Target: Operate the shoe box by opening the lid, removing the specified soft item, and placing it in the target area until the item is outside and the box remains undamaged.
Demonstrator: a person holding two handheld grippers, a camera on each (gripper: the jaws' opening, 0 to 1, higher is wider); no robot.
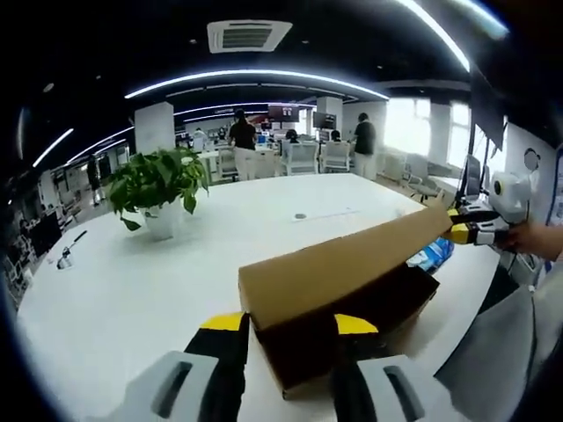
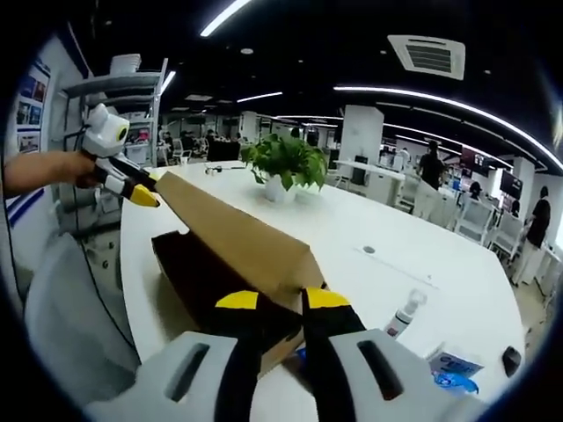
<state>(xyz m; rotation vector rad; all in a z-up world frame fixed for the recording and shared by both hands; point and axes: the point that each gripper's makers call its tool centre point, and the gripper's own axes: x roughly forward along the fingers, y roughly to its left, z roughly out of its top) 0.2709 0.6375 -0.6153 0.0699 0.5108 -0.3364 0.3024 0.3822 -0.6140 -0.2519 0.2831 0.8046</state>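
in the lower middle of the left gripper view, the left gripper (image 1: 292, 327) is closing its yellow-tipped jaws to a narrow gap on one end of the raised cardboard lid (image 1: 347, 259) of the shoe box (image 1: 352, 330). lower centre of the right gripper view, the right gripper (image 2: 281, 303) is likewise pinching the lid's other end. the box is sitting half open on the white table (image 1: 123, 281), its dark interior unreadable. a potted plant (image 1: 158, 189) is standing upper left.
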